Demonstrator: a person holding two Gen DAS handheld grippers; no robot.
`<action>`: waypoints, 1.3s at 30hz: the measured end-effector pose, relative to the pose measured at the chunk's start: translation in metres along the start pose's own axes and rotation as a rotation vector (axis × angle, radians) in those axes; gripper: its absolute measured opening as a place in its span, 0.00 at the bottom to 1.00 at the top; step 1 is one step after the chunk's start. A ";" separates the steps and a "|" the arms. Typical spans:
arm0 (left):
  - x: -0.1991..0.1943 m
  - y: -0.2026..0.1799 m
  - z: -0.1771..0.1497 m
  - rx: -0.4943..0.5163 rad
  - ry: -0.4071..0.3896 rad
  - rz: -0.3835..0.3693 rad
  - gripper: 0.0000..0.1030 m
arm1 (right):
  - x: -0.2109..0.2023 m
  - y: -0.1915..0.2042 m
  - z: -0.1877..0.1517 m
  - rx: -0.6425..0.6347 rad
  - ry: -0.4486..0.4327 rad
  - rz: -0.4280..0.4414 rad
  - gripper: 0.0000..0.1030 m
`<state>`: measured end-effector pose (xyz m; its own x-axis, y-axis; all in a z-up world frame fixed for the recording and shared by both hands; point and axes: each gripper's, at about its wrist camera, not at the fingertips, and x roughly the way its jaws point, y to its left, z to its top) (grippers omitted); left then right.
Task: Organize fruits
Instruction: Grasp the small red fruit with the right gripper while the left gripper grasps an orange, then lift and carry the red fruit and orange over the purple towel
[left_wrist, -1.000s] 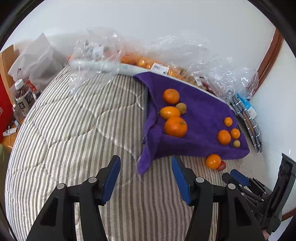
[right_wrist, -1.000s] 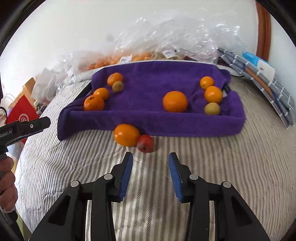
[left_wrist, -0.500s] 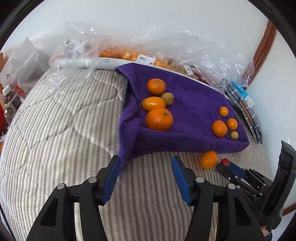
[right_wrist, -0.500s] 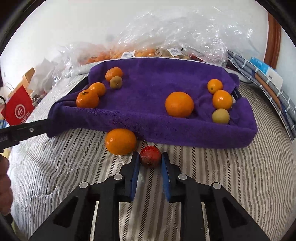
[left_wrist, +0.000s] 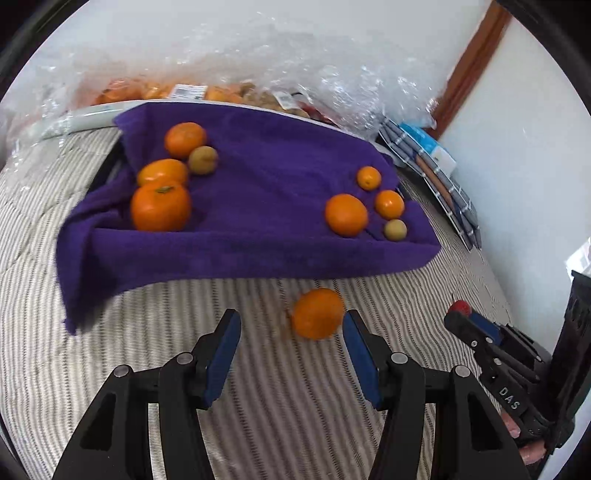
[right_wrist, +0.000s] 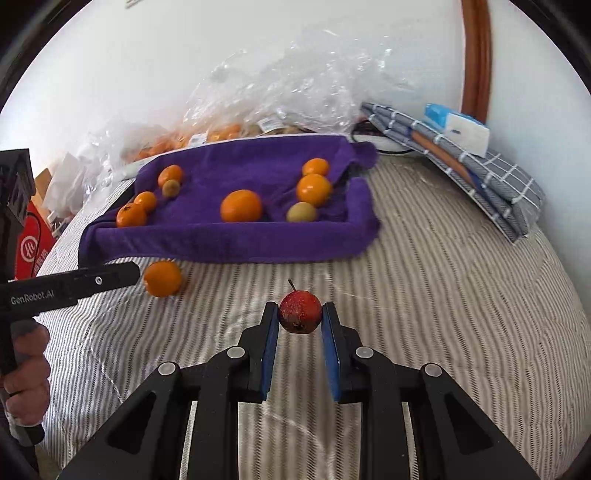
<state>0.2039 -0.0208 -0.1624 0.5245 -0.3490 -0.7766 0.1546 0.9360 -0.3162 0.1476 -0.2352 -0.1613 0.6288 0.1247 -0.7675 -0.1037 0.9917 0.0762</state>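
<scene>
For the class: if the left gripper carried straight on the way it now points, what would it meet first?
Most likely the loose orange on the striped bedcover, lying just ahead between the open fingers of the left gripper, nearer the right one. Depth is uncertain; the purple towel lies beyond.

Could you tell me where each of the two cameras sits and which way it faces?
Left wrist: on the left gripper, angled down at the striped bed cover; its open blue fingers flank a loose orange, and the right gripper shows at right.
Right wrist: on the right gripper, angled down; its fingers are shut on a small red fruit; a hand with the left gripper shows at left.
Both see the purple towel holding fruit, the loose orange and the plastic bags.
</scene>
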 end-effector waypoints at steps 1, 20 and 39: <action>0.005 -0.005 -0.001 0.006 0.008 -0.001 0.53 | -0.002 -0.003 0.000 0.005 -0.001 -0.001 0.23; -0.013 0.007 -0.010 -0.027 -0.003 0.077 0.31 | -0.011 -0.007 -0.007 0.033 -0.011 -0.002 0.23; -0.123 0.052 -0.011 -0.109 -0.166 0.113 0.31 | -0.064 0.027 0.023 0.047 -0.098 -0.007 0.23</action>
<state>0.1387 0.0697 -0.0892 0.6654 -0.2216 -0.7128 0.0001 0.9550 -0.2968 0.1221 -0.2155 -0.0951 0.7021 0.1177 -0.7023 -0.0642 0.9927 0.1022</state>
